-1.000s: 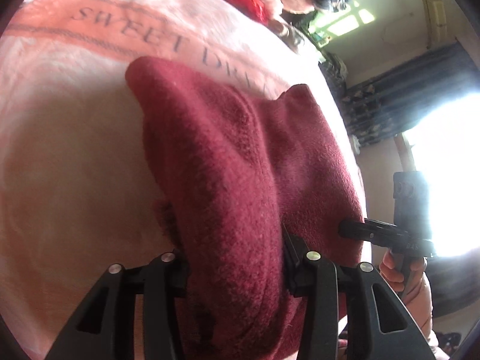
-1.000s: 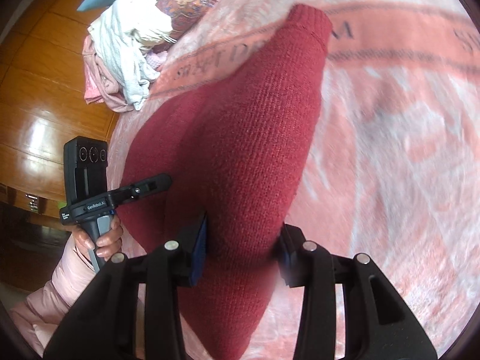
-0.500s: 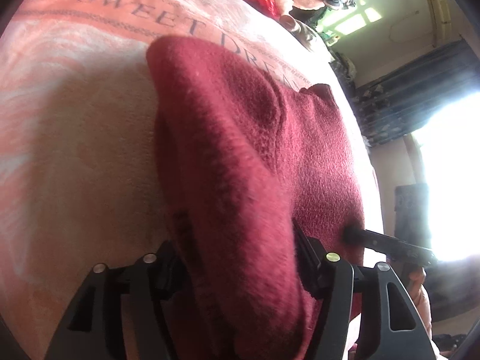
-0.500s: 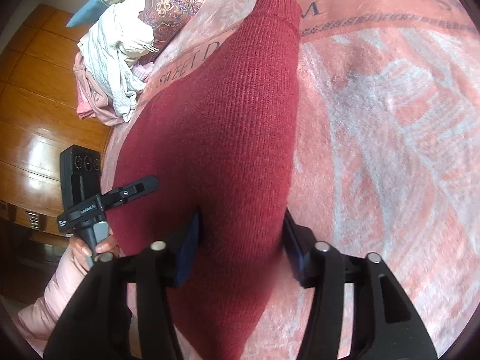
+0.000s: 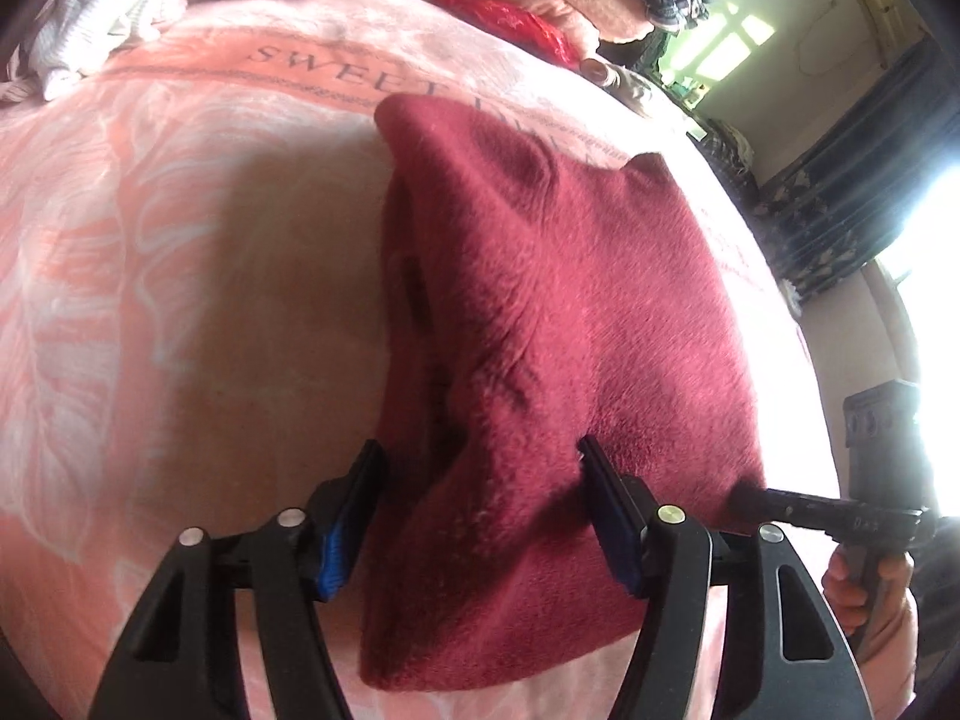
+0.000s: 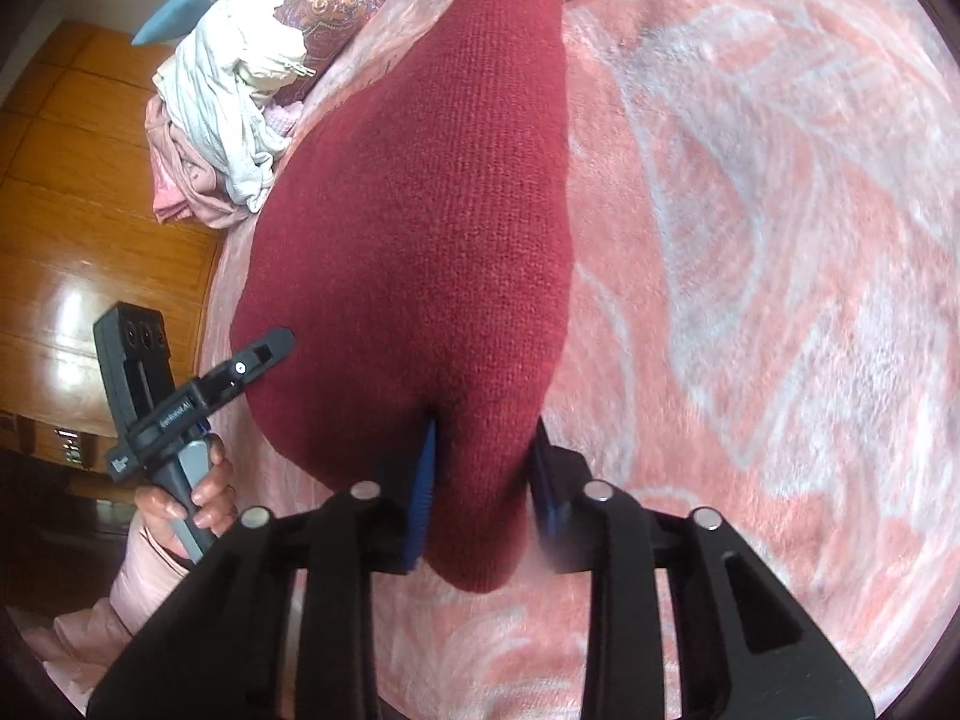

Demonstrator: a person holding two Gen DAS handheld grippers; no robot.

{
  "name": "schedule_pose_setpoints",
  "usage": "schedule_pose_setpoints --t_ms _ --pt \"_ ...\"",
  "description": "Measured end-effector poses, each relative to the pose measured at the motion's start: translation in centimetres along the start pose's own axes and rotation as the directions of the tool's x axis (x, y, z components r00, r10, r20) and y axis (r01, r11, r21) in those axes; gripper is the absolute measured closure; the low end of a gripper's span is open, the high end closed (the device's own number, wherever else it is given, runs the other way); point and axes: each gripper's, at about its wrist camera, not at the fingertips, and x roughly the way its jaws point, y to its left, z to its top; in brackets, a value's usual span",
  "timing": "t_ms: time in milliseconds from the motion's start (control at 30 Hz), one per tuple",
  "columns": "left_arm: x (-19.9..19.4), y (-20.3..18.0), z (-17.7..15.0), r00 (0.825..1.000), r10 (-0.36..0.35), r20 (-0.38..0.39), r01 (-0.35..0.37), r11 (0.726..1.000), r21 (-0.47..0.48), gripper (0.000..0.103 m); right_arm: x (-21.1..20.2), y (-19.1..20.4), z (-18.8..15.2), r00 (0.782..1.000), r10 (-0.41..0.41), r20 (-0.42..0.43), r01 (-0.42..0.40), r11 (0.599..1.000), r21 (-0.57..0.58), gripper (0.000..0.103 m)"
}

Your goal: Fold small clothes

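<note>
Since earlier: maroon knit garment drawn nearer, right gripper fingers just closed, pinching it; left gripper fingers spread, cloth between. Clothes pile at the edge of the bed; wooden floor.

Daylit; blown-out window glare; fisheye-dark, blurred edges.

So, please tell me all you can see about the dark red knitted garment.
The dark red knitted garment looks like soft, fuzzy wool with a fine rib. It lies folded into a thick, long bundle on the pink blanket, one narrow end pointing away. The right tongs have just been closing and pinch its near end. The left tongs stand wider, with its other near corner between them.
</note>
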Motion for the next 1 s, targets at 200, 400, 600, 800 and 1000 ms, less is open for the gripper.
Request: schedule_pose_setpoints --t_ms 200,400,600,800,1000 --pt "1.0 1.0 -0.5 1.000 0.002 -0.001 -0.002 1.000 0.025 0.037 1.0 -0.7 -0.4 0.999 -0.026 0.019 0.025 0.999 0.022 0.079" --pt "1.0 1.6 -1.3 0.999 -0.001 0.034 -0.001 0.999 0.047 0.035 0.9 -1.7 -1.3 0.998 0.000 0.065 -0.002 0.999 0.034 0.079" --pt "1.0 0.9 -1.6 0.997 0.026 0.071 -0.029 0.999 0.036 0.029 0.5 -1.5 -1.9 0.995 -0.013 0.104 0.008 0.999 0.047 0.072" --pt "-3.4 -2.1 -3.3 0.968 0.228 0.101 -0.231 0.973 0.025 0.013 -4.9 4.2 -6.6 0.906 -0.336 0.258 0.356 0.934 -0.035 0.025" --pt "-5.9 -4.8 -6.4 0.949 0.297 0.109 -0.308 0.946 0.097 0.012 -6.1 5.9 -10.6 0.883 -0.394 0.256 0.416 0.909 -0.036 0.018"
